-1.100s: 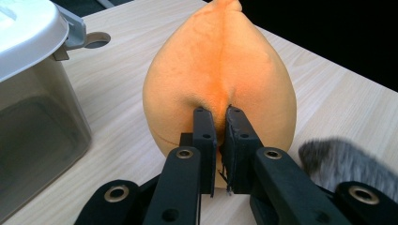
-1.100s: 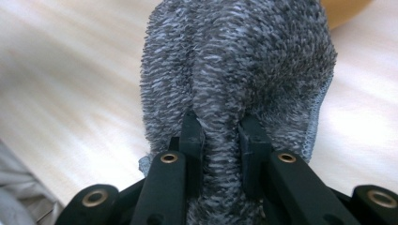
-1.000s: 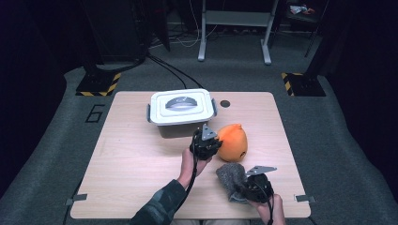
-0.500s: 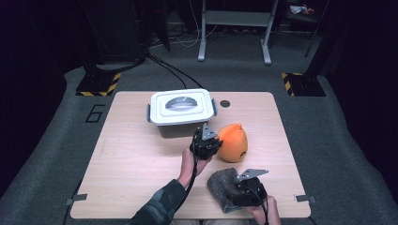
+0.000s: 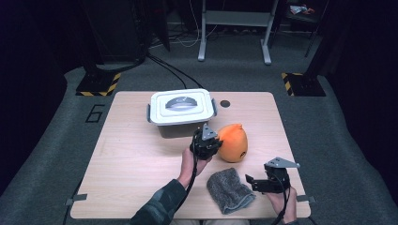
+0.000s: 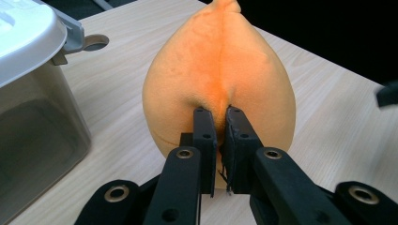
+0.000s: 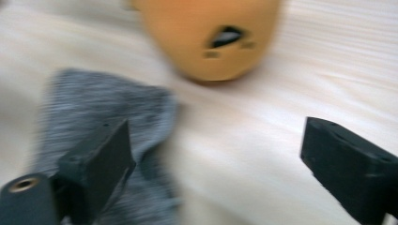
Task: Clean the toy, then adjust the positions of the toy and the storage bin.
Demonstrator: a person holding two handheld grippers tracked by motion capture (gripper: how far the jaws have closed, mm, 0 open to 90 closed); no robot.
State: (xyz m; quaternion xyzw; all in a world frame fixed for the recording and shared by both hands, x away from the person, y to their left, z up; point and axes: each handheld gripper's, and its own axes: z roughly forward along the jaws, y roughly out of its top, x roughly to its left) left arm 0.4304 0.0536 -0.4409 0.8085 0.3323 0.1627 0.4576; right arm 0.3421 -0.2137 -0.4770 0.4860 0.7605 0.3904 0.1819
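An orange plush toy stands mid-table, pear-shaped with a pointed top. My left gripper is at its left side. In the left gripper view that gripper is shut, pinching a fold of the orange plush toy. A grey cloth lies crumpled near the front edge. My right gripper sits just right of it, low over the table. In the right gripper view this gripper is open wide, with the grey cloth by its left jaw and the plush toy beyond.
A clear plastic box with a white clip lid stands behind the plush toy, close to my left gripper; it appears as the box at left. A dark round hole marks the wooden table. Dark floor surrounds the table.
My right gripper has opened, let go of the grey cloth and drawn back to the right. The cloth now lies flat on the table. The left gripper and plush toy have stayed put.
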